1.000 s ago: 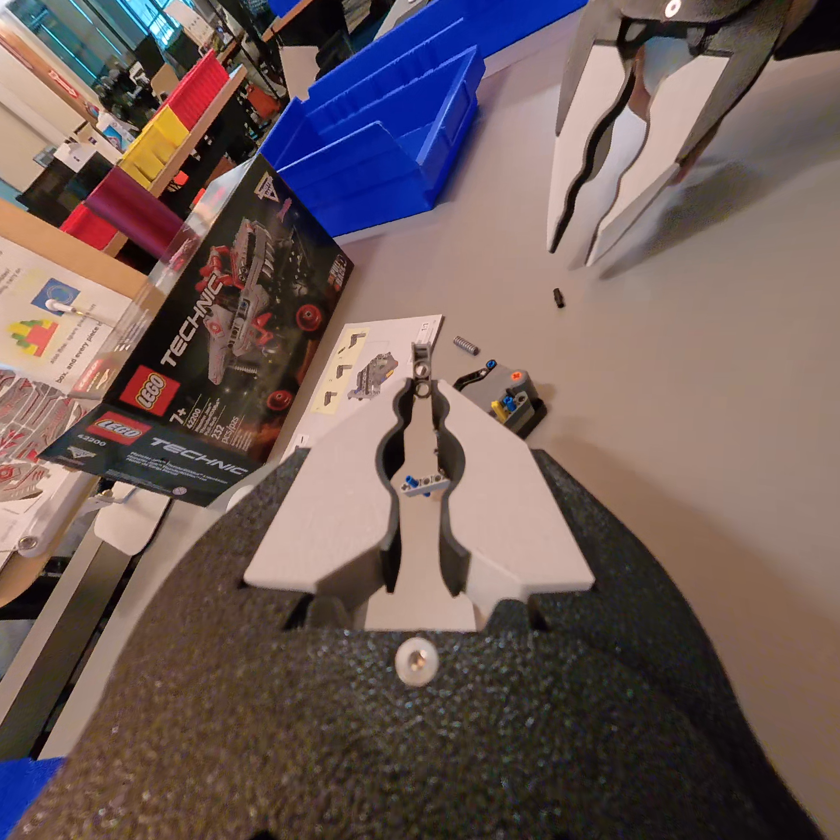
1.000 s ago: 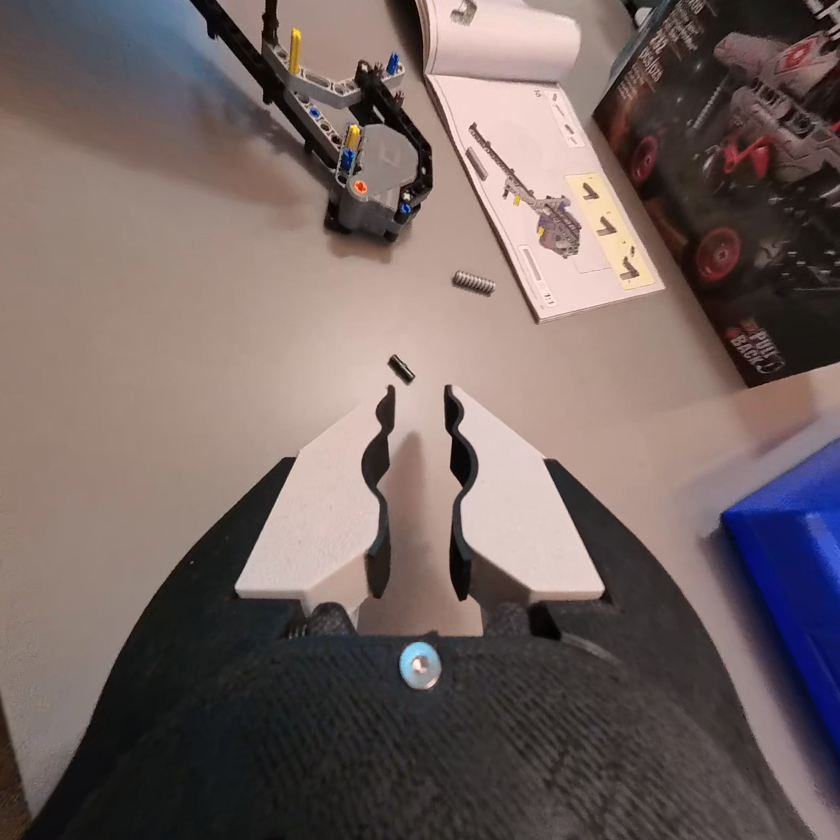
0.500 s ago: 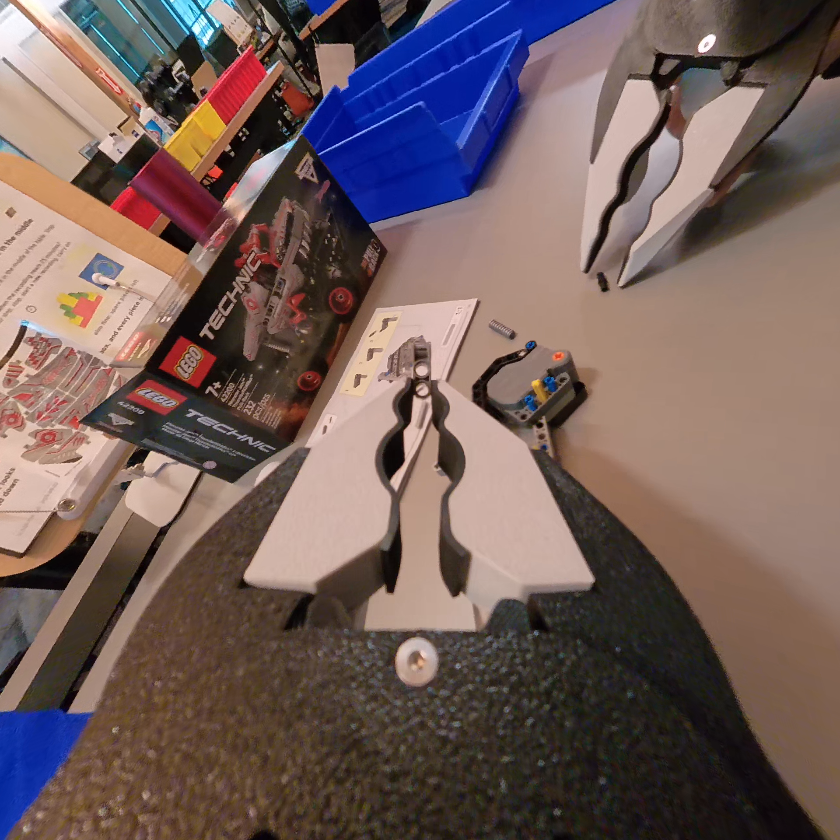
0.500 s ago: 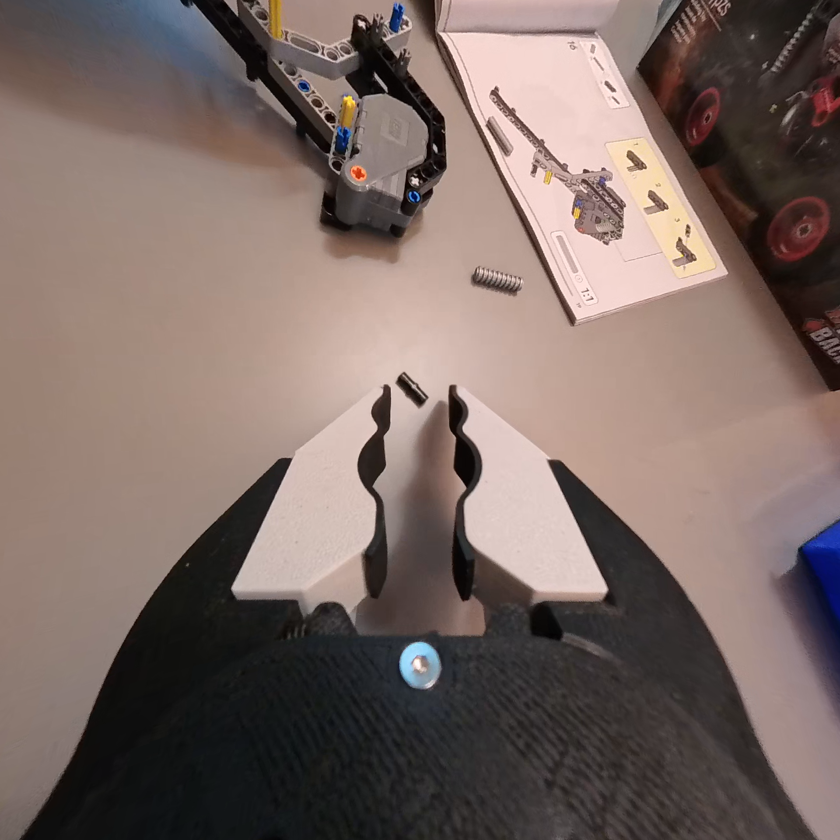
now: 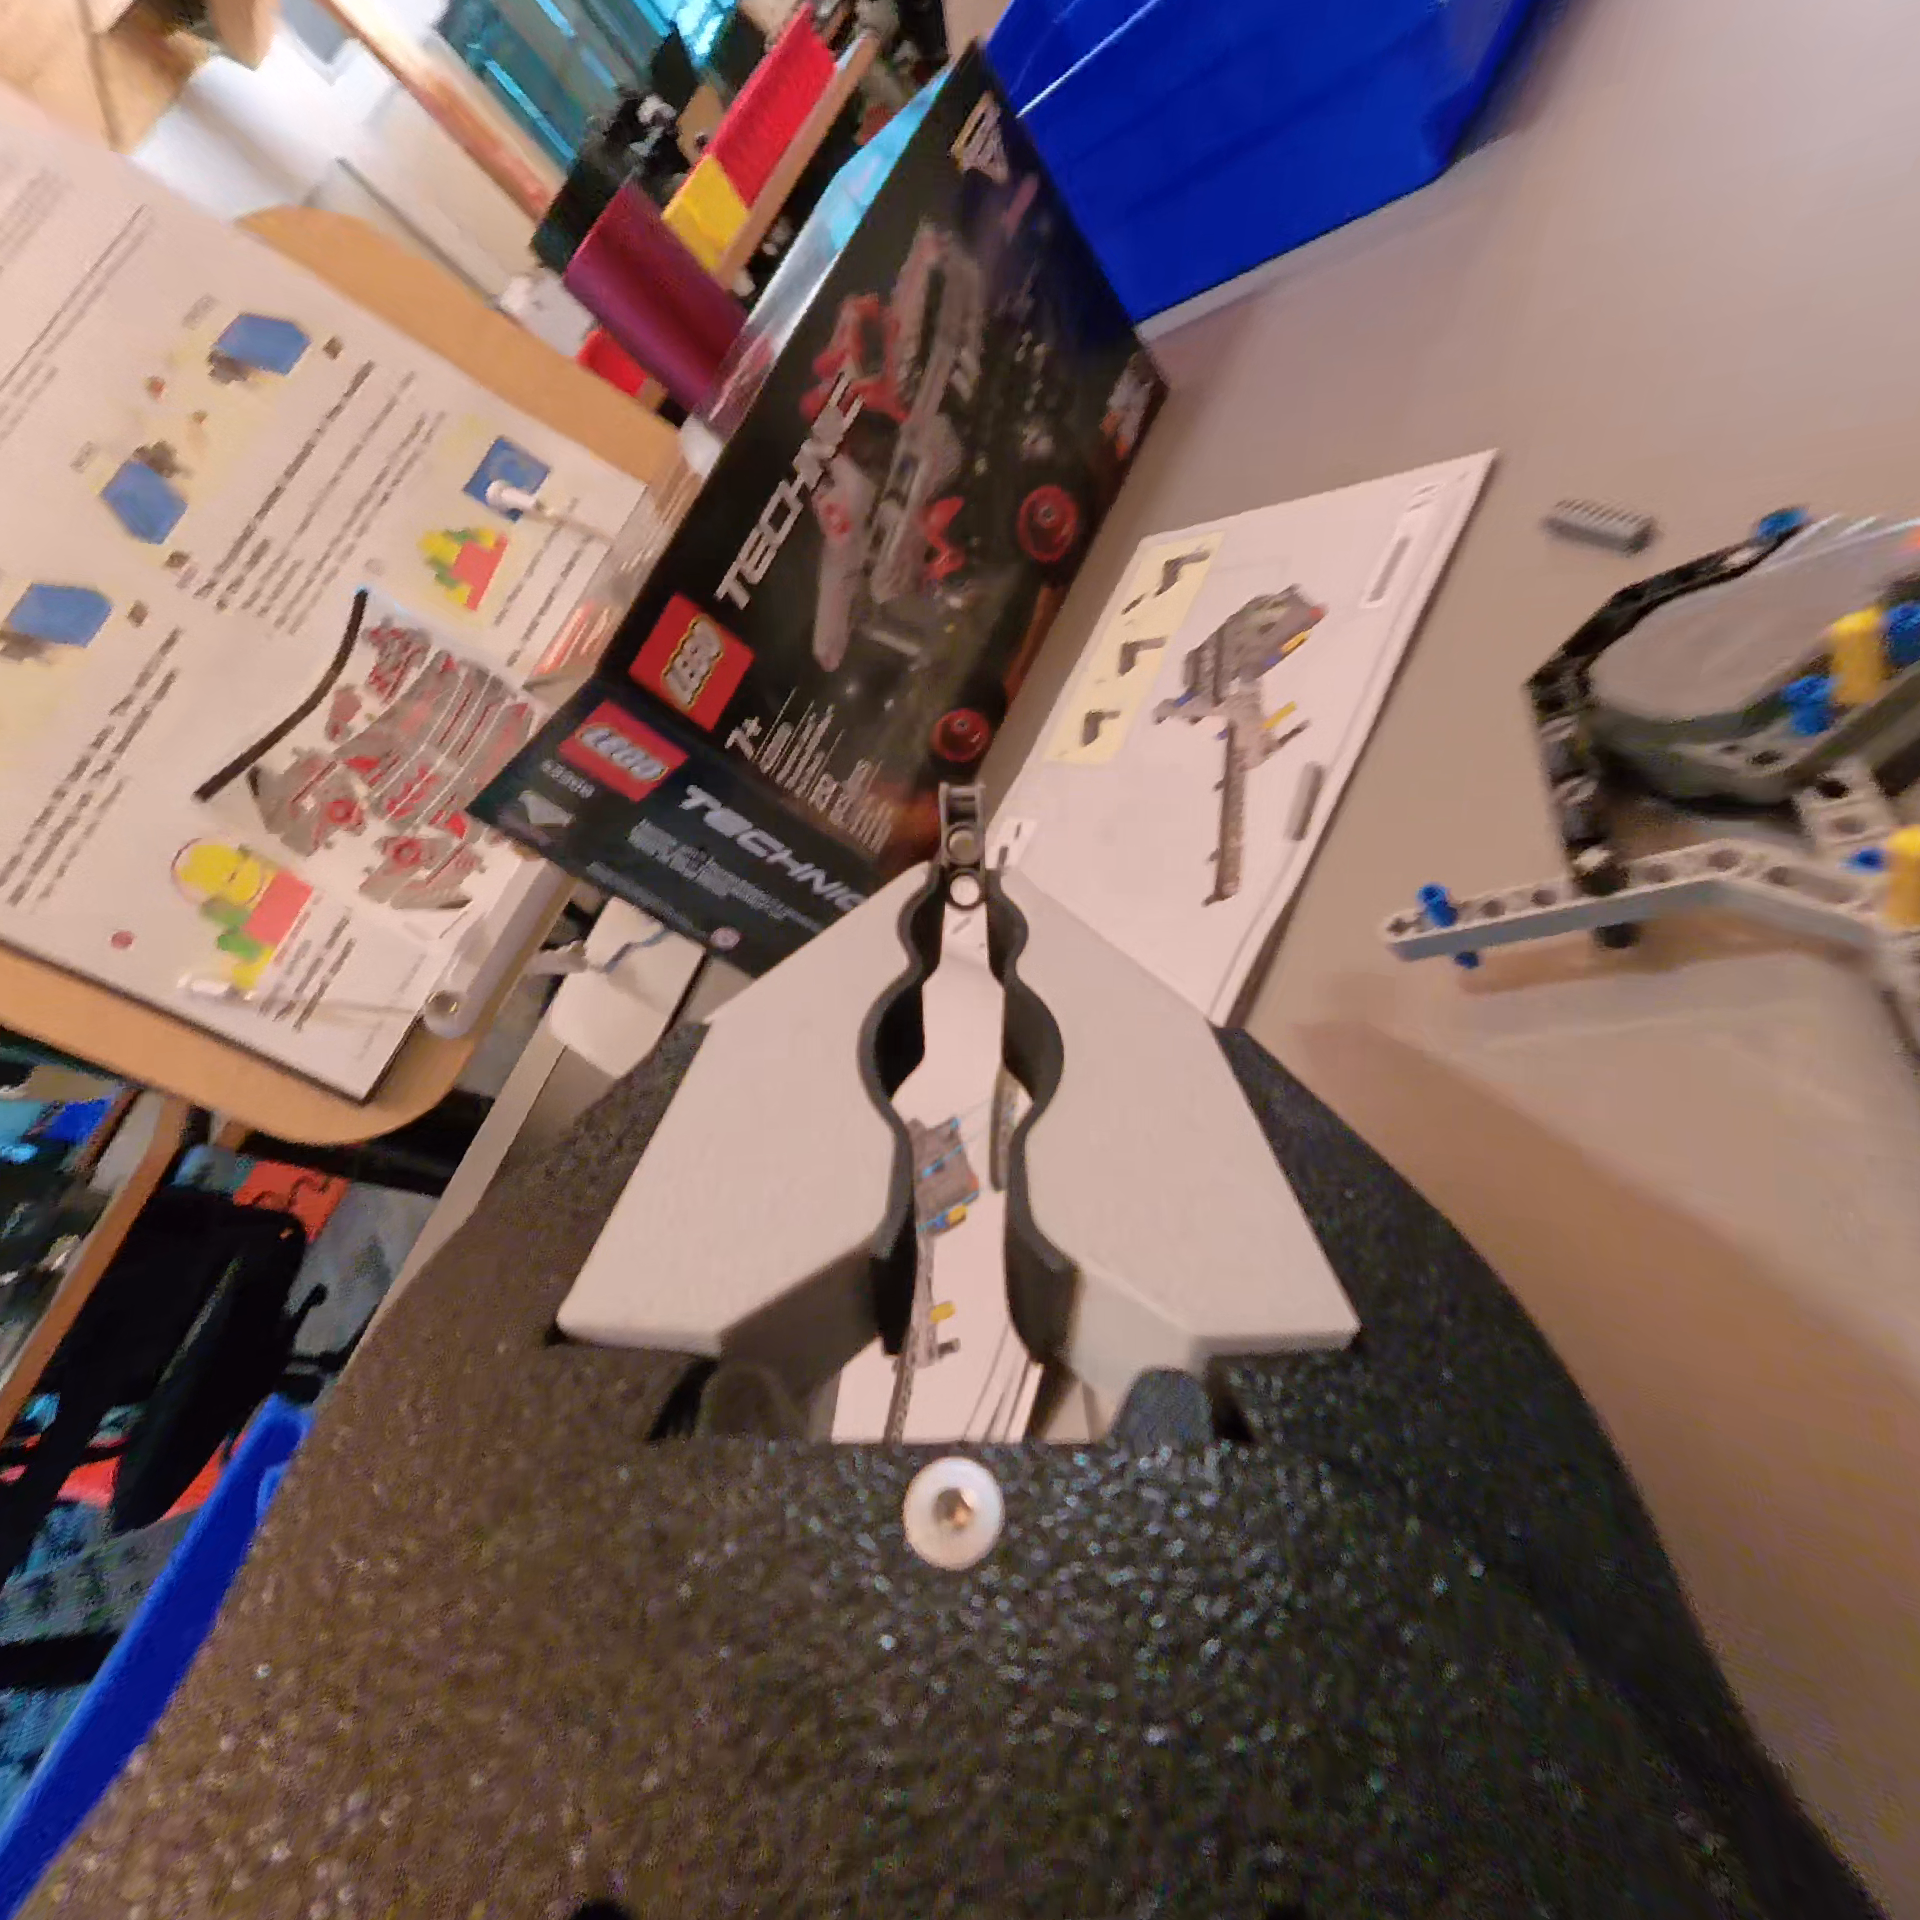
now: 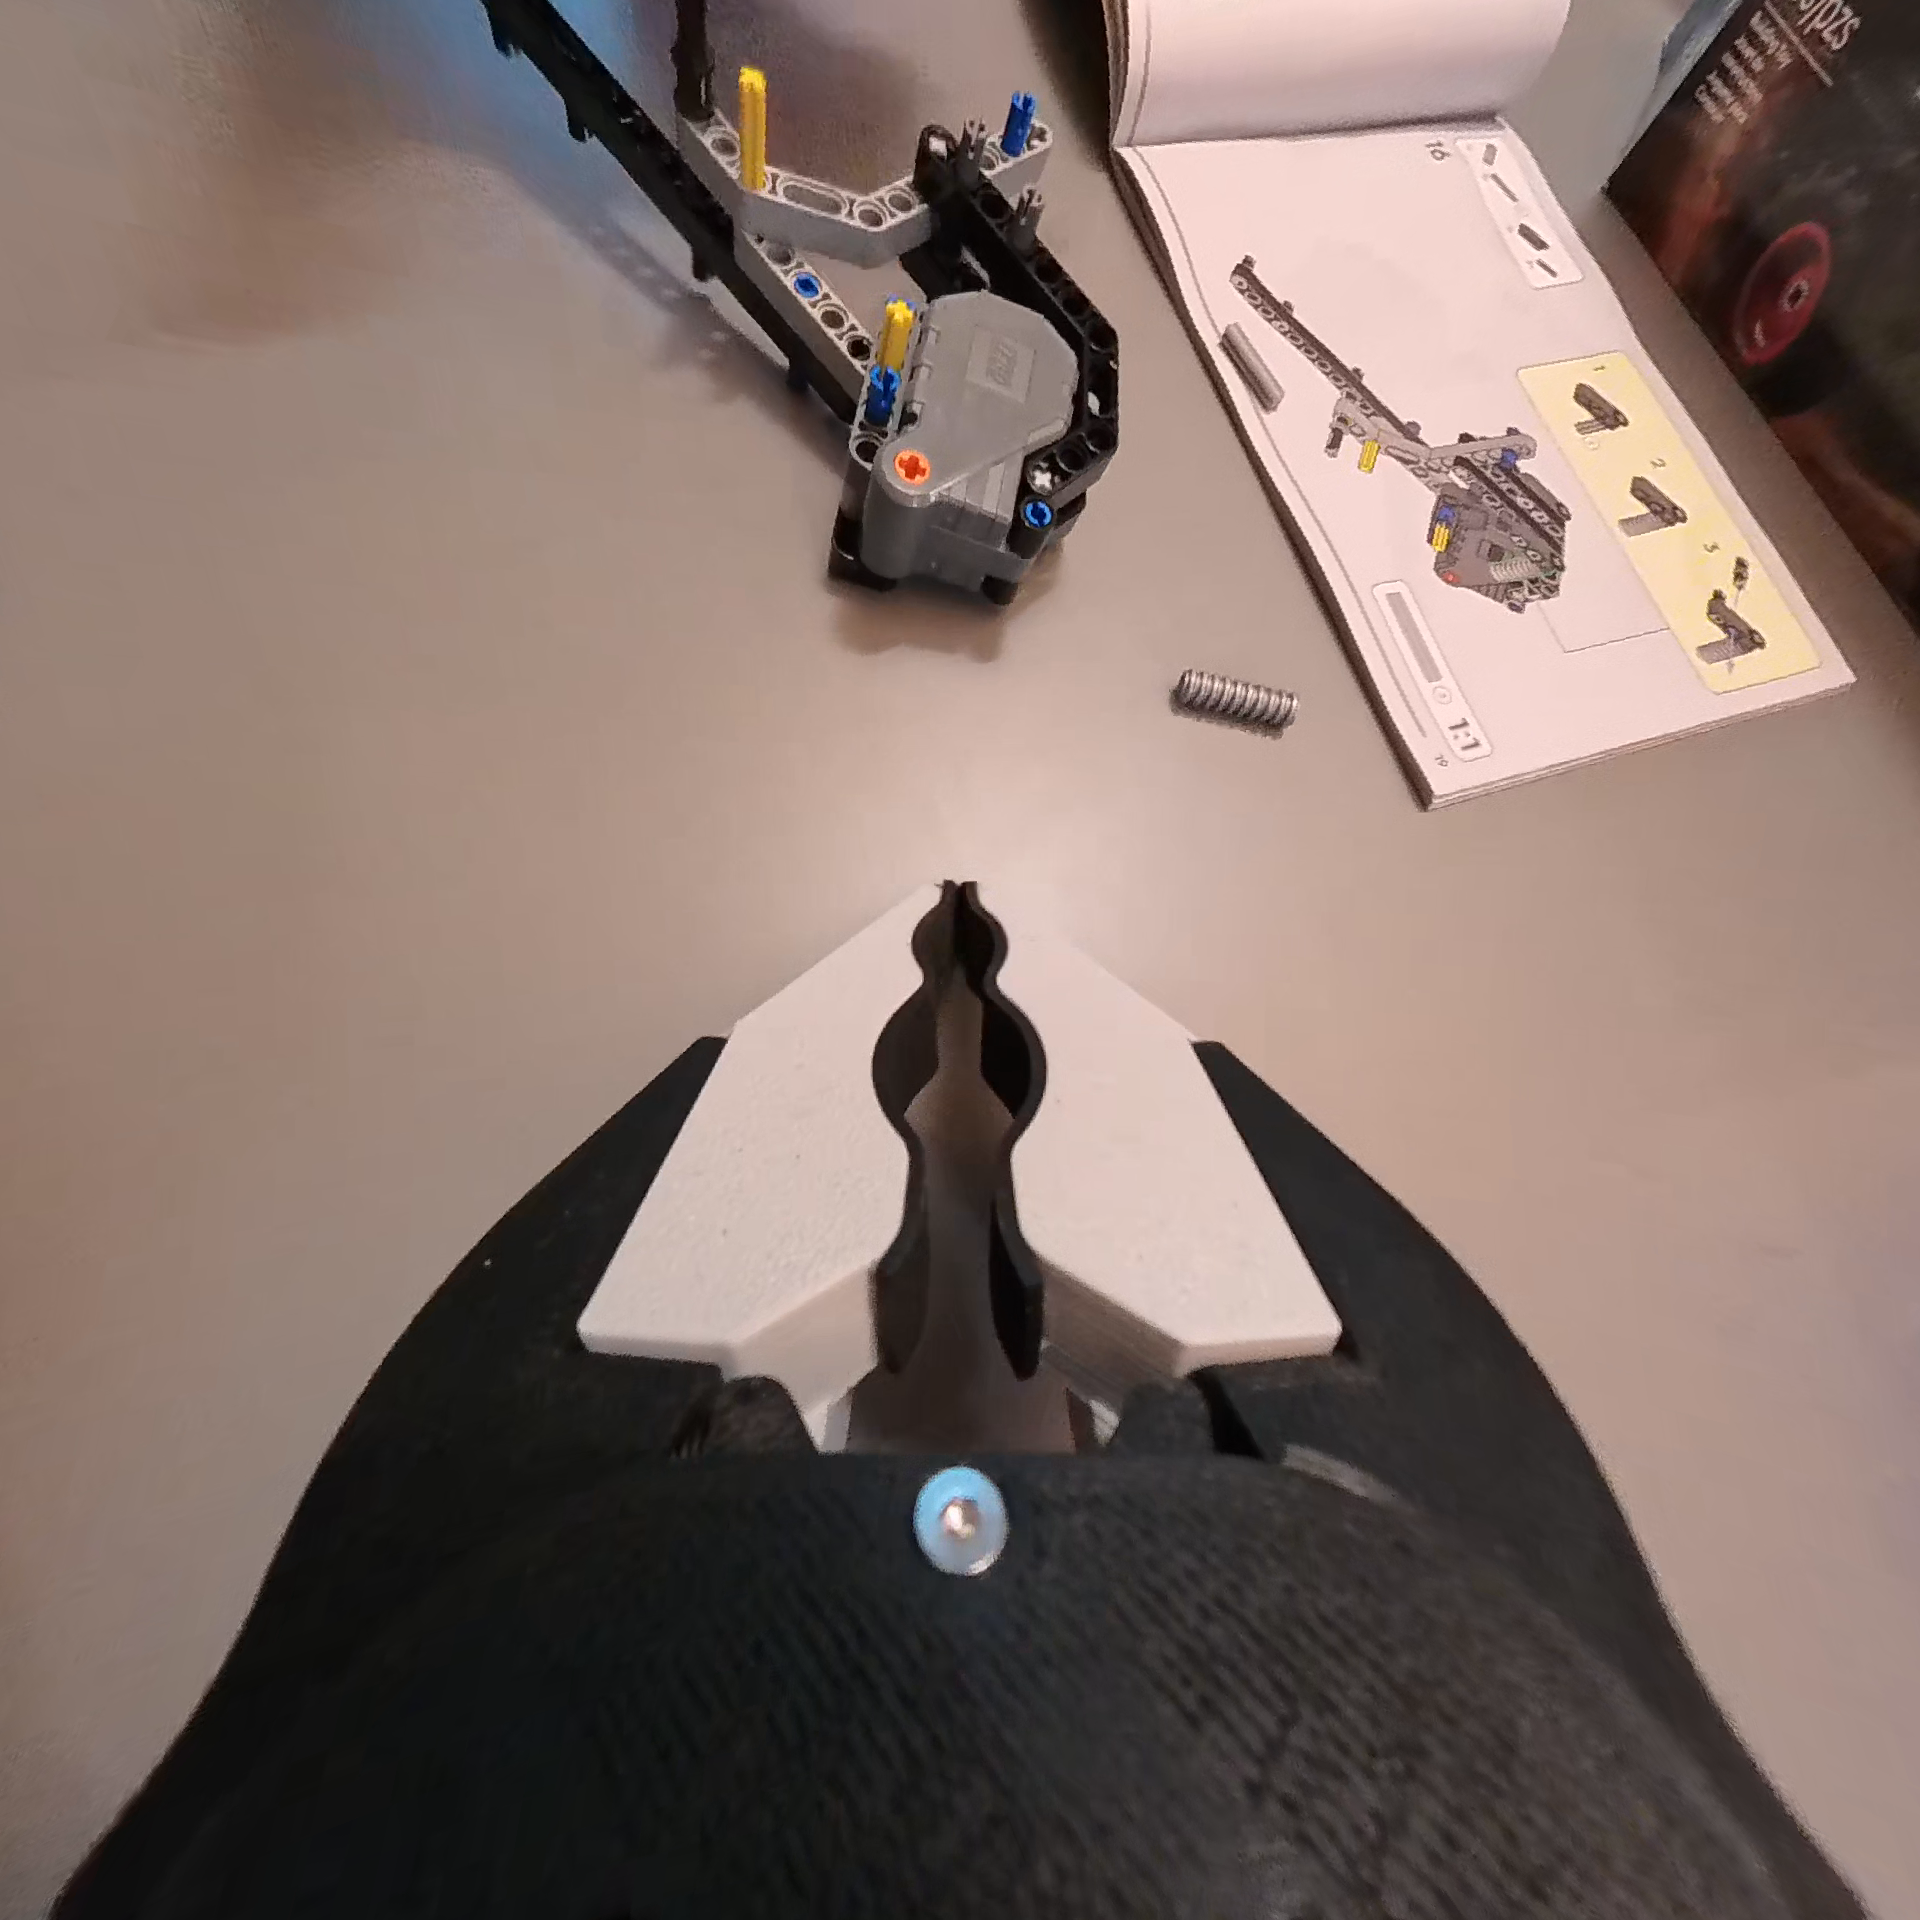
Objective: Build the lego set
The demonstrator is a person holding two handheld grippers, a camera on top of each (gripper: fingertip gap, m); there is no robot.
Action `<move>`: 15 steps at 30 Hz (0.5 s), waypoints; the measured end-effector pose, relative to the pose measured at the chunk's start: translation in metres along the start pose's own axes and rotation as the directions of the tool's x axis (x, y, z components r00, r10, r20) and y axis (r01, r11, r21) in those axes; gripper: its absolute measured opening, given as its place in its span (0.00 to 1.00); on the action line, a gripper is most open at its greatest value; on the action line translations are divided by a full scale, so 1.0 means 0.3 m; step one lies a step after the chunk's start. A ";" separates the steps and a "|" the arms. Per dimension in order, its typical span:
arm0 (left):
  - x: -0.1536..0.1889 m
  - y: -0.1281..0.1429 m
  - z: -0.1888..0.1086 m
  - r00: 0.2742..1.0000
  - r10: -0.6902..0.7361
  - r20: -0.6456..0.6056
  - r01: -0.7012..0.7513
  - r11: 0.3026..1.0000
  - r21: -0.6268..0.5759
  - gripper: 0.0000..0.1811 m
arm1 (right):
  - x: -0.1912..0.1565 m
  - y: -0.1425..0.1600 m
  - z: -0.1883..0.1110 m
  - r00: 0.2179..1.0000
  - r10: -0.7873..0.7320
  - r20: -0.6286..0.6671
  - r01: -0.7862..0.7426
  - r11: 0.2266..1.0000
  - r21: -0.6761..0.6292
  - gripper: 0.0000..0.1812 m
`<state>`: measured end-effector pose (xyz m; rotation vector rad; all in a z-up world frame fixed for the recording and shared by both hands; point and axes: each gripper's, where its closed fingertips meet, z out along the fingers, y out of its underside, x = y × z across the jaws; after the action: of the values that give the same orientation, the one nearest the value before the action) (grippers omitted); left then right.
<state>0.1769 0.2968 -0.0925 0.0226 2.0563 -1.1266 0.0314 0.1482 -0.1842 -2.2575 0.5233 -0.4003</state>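
My left gripper (image 5: pixel 961 896) is shut on a small grey Technic connector (image 5: pixel 958 821), which sticks out past the fingertips above the table. My right gripper (image 6: pixel 956 889) is shut low over the grey table (image 6: pixel 416 831); only a dark sliver of the small black pin shows between its tips. The partly built model (image 6: pixel 966 416), a grey motor block in black and grey beams with yellow and blue pins, stands beyond the right gripper. It also shows at the right of the left wrist view (image 5: pixel 1714 707). A small metal spring (image 6: pixel 1234 701) lies between model and booklet.
The open instruction booklet (image 6: pixel 1455 416) lies right of the model, and shows in the left wrist view (image 5: pixel 1247 727). The black set box (image 5: pixel 883 520) stands behind it. Blue bins (image 5: pixel 1247 135) sit farther back. A wooden board with printed sheets (image 5: pixel 260 623) is off the table's left edge. The grippers' ends are close to 25 cm from one another.
My right gripper moved forward over the black pin and closed on it. My left gripper swung left and nearer the booklet, still holding the grey connector; the right gripper left its view.
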 end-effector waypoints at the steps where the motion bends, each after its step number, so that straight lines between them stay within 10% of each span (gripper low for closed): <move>1: -0.007 0.022 0.004 0.999 0.000 0.032 0.000 1.000 -0.003 0.03 | 0.001 -0.001 0.001 1.000 0.005 -0.001 -0.005 1.000 -0.001 0.00; 15: 0.011 0.094 0.027 0.964 0.167 0.206 -0.168 0.986 -0.017 0.03 | 0.020 -0.003 0.009 0.999 0.054 -0.006 -0.054 0.999 -0.004 0.00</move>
<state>0.1896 0.3071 -0.1171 0.0757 1.8331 -0.9826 0.0379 0.1475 -0.1845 -2.2417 0.5878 -0.3784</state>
